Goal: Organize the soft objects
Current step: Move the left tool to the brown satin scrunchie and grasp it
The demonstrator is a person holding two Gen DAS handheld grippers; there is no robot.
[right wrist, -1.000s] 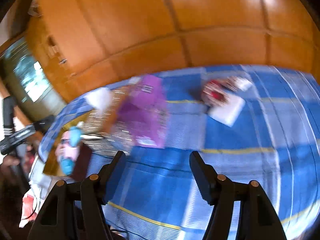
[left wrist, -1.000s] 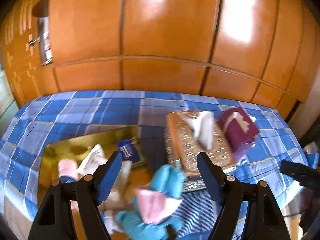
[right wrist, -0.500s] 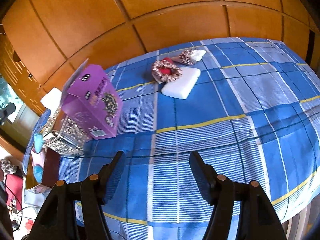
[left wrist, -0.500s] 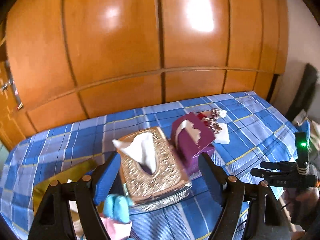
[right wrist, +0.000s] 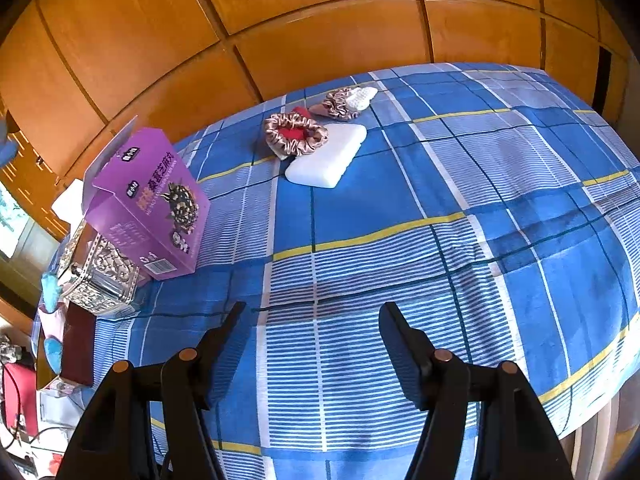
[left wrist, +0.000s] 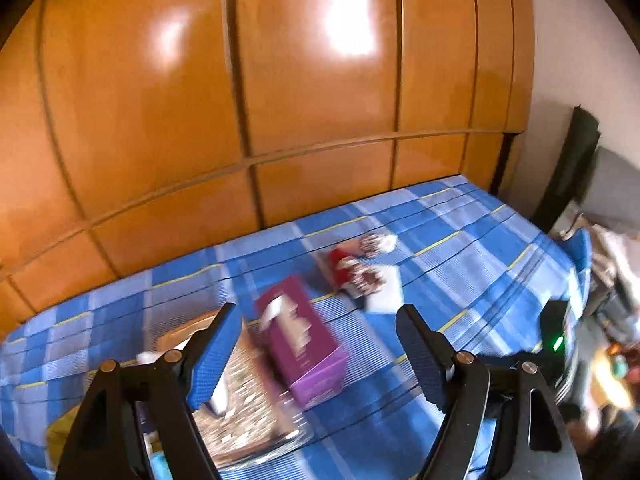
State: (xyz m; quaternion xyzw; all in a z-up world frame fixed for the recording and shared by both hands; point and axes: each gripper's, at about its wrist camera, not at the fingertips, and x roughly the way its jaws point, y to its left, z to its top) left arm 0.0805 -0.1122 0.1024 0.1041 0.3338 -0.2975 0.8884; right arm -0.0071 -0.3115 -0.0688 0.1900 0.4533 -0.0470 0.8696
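Note:
On the blue plaid tablecloth (right wrist: pixel 440 208) lie a white foam pad (right wrist: pixel 332 156) (left wrist: pixel 386 292), a pink satin scrunchie (right wrist: pixel 296 134) around something red, and a second scrunchie (right wrist: pixel 340 104) beside a white knitted piece (right wrist: pixel 362 96). In the left wrist view these are blurred, the scrunchie (left wrist: pixel 362 276) far ahead of the fingers. My left gripper (left wrist: pixel 320 348) hangs open and empty above a purple box (left wrist: pixel 300 344). Near the table's front, my right gripper (right wrist: pixel 312 312) is open with nothing between its fingers.
A purple carton (right wrist: pixel 148 208) leans against an ornate silver tissue box (right wrist: pixel 100 268) (left wrist: pixel 236 412) at the left. Blue and pink soft items (right wrist: pixel 52 320) sit further left. Orange wooden cabinet doors (left wrist: pixel 280 100) back the table. A dark chair (left wrist: pixel 568 168) stands at right.
The left gripper swept to the right, from the gold tray and blue plush past the tissue box towards the purple box. The right gripper sank a little nearer the cloth.

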